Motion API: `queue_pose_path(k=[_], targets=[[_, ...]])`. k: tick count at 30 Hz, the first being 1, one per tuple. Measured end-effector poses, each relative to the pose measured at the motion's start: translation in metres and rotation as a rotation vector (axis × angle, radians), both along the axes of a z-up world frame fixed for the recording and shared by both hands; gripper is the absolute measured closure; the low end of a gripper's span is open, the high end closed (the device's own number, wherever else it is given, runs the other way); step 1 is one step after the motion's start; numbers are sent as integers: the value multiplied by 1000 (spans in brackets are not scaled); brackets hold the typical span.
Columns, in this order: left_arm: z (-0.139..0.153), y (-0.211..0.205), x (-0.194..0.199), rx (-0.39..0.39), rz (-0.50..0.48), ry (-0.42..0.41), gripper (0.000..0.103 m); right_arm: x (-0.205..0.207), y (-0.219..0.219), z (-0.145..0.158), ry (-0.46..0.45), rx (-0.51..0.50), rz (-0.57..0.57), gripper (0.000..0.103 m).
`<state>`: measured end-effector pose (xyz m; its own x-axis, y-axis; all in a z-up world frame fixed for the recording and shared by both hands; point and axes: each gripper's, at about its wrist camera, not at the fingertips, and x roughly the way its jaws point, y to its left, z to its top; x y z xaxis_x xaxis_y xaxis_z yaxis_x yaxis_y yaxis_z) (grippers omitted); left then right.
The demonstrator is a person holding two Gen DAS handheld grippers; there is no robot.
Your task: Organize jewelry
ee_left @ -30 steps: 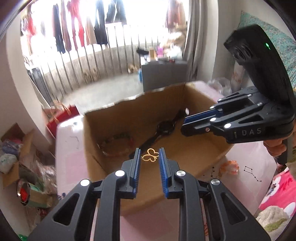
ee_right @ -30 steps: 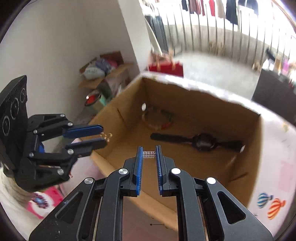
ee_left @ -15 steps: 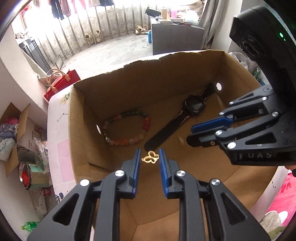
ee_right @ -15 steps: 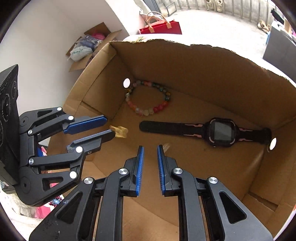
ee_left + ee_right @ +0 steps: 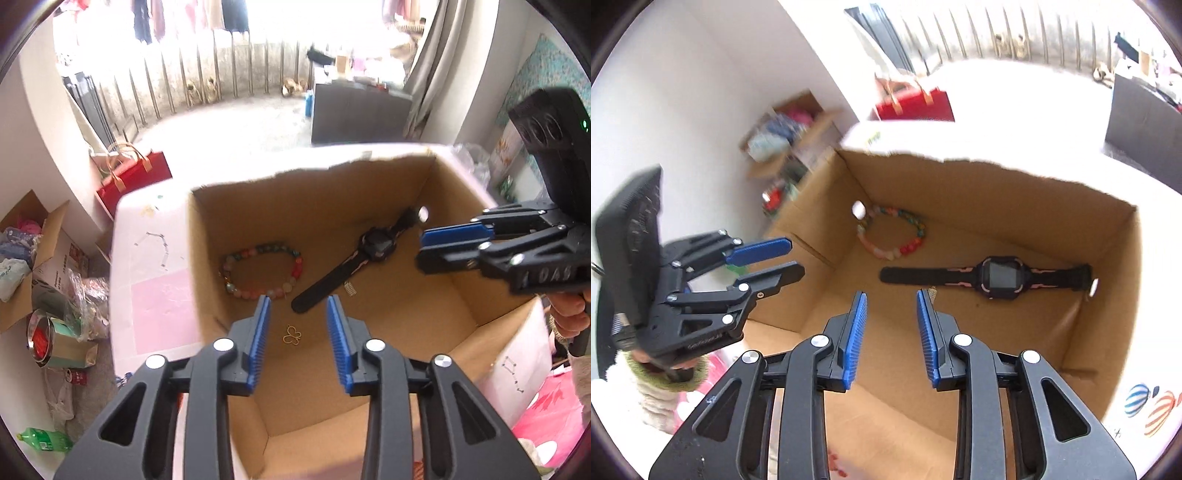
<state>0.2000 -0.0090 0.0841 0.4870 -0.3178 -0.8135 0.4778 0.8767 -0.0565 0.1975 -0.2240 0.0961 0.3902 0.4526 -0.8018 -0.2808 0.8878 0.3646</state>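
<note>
An open cardboard box (image 5: pixel 325 192) (image 5: pixel 997 192) holds a coloured bead bracelet (image 5: pixel 258 271) (image 5: pixel 892 236), a black watch (image 5: pixel 373 251) (image 5: pixel 997 277), a small silver piece (image 5: pixel 349 288) by the strap, and a gold butterfly charm (image 5: pixel 291 335) on its floor. My left gripper (image 5: pixel 298 325) (image 5: pixel 777 258) is open and empty above the charm. My right gripper (image 5: pixel 891 321) (image 5: pixel 436 247) is open and empty above the box, near the watch strap.
The box stands on a pink and white patterned surface (image 5: pixel 155 295). A red bag (image 5: pixel 133 177), an open carton of clutter (image 5: pixel 26 243) and tins (image 5: pixel 48 336) are on the floor to the left. A dark cabinet (image 5: pixel 358 114) stands behind.
Both grippers opened wider and drew back upward. The gold butterfly charm left my left gripper and the small silver piece left my right gripper; both now lie on the box floor.
</note>
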Motion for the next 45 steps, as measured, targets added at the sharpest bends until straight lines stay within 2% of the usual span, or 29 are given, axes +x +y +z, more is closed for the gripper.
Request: queue_pose_path(k=[1,3,8,12,15,18,19,21,23,25,28,33,39,41,45], targets=[[6,4,-5,-18,3,-15,64,-10,-6,9,-27,21,-9,75],[19,12,-21,-58,8,-44,48,-29,-15,23,-75,50,-25,71],[40,28,-89,-160,-29,-156,24,-105,-42,55,-245,172,-45,63],[26,27,-139,-209,-74,-157,14,-166,-60,44,-332,246,-98,61],[3,15,-160,-154,-88,-151,11,-191,-61,15,-289,244,-158,61],[-33,-6,-165,-58,-77,-112,11,-197,-59,-27,-185,242,-231,61],[-46,-18,-165,-8,-80,-120,11,-196,-58,-39,-154,251,-253,67],[-62,-36,-167,68,-80,-182,11,-191,-54,-63,-93,257,-291,75],[-73,-51,-167,112,-113,-220,11,-183,-51,-80,-57,242,-324,81],[-81,-67,-167,114,-156,-227,12,-177,-49,-89,-43,208,-339,84],[-86,-83,-165,118,-203,-231,18,-166,-42,-98,-33,148,-340,88],[-96,-97,-158,144,-241,-203,43,-153,-37,-104,-31,52,-347,90],[-100,-98,-148,129,-253,-162,62,-137,-48,-113,-22,29,-362,90],[-103,-100,-150,130,-258,-150,64,-133,-50,-113,-22,18,-365,91],[-105,-100,-147,134,-261,-138,65,-130,-50,-111,-40,-94,-391,92]])
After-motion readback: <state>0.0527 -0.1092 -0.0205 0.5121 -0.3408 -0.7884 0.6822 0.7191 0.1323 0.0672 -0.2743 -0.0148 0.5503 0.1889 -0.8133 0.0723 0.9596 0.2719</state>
